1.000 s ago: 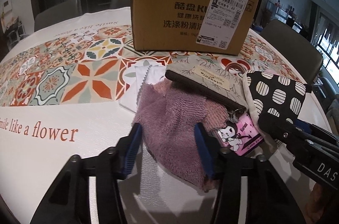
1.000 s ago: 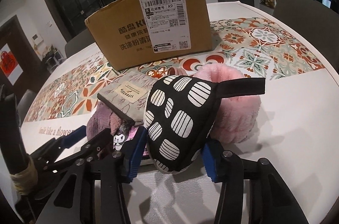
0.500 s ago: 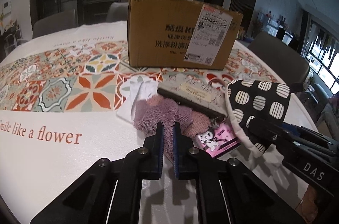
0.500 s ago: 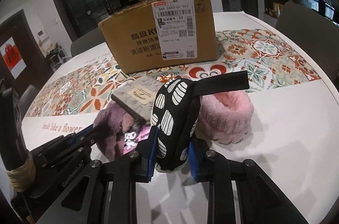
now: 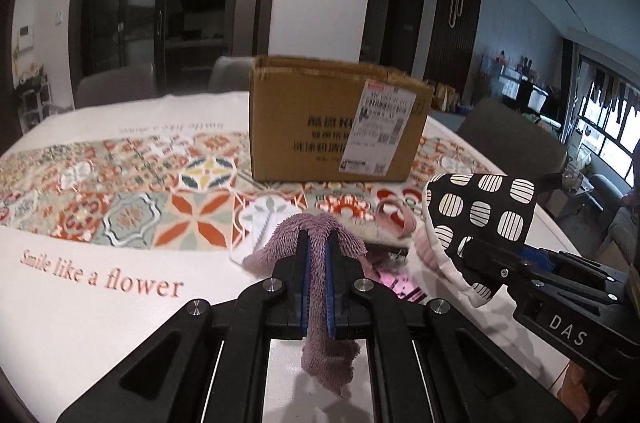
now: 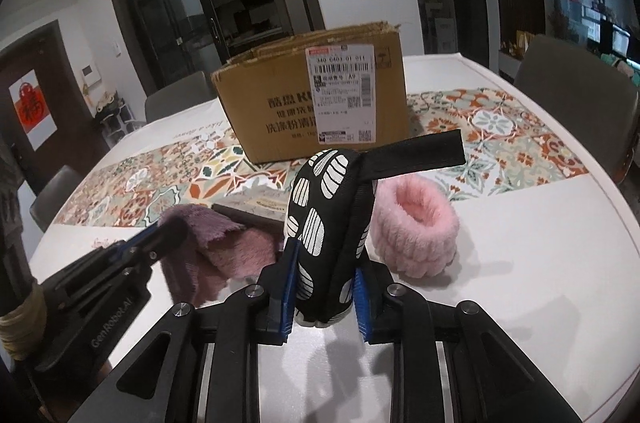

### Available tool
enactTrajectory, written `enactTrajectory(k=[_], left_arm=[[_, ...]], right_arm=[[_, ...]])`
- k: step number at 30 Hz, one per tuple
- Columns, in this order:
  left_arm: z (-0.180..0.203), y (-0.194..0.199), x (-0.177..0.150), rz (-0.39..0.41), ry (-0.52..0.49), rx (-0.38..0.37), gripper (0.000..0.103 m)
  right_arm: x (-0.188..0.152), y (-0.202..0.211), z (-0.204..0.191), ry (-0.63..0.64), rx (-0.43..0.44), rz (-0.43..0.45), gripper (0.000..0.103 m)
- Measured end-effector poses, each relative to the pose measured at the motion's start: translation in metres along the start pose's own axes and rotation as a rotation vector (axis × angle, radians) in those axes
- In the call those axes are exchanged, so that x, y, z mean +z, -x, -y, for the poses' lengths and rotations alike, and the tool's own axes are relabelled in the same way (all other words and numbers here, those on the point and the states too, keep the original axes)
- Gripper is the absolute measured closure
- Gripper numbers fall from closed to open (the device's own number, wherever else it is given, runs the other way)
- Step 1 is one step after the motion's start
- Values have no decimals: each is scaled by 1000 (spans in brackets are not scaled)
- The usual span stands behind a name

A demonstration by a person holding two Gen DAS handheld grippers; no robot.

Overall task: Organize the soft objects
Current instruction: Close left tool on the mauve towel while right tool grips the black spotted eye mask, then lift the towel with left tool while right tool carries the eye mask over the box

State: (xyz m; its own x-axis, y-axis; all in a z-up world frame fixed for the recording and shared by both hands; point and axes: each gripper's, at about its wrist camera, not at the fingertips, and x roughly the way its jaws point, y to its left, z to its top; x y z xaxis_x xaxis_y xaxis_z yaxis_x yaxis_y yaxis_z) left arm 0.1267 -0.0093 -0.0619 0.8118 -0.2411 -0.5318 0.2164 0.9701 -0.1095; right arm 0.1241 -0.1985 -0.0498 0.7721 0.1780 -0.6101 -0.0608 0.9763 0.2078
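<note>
Both grabs look made, nothing boxed yet. The left gripper [image 5: 316,263] is clamped on the purple towel [image 5: 320,231], the right gripper [image 6: 326,283] on the black spotted oven mitt [image 6: 324,223] — 2 items raised off the table [image 6: 520,283]. The cardboard box [image 6: 316,99] stands mid-table; the pink fluffy band [image 6: 416,227] and grey pouch [image 6: 256,207] lie in front of it, unsorted.

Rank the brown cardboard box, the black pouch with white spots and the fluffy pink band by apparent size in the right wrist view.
1. Brown cardboard box, largest though farthest.
2. Black pouch with white spots; nearness to the camera inflates it.
3. Fluffy pink band; close to the pouch, so this order is unsure.
</note>
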Motion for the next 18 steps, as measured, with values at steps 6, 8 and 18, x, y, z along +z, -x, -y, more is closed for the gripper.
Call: enactTrajectory(k=[6,8,18], left_arm=[[3,15,17,76,-16,-4,95],[3,19,23,99,-18,-10,95],[9,28,55,199,-43,-20,95]], right_arm=[[9,13,-4,15,-2,55,77],[13,16,-5,17,-2,70,77],[42,28,-8,32,10,146,77]])
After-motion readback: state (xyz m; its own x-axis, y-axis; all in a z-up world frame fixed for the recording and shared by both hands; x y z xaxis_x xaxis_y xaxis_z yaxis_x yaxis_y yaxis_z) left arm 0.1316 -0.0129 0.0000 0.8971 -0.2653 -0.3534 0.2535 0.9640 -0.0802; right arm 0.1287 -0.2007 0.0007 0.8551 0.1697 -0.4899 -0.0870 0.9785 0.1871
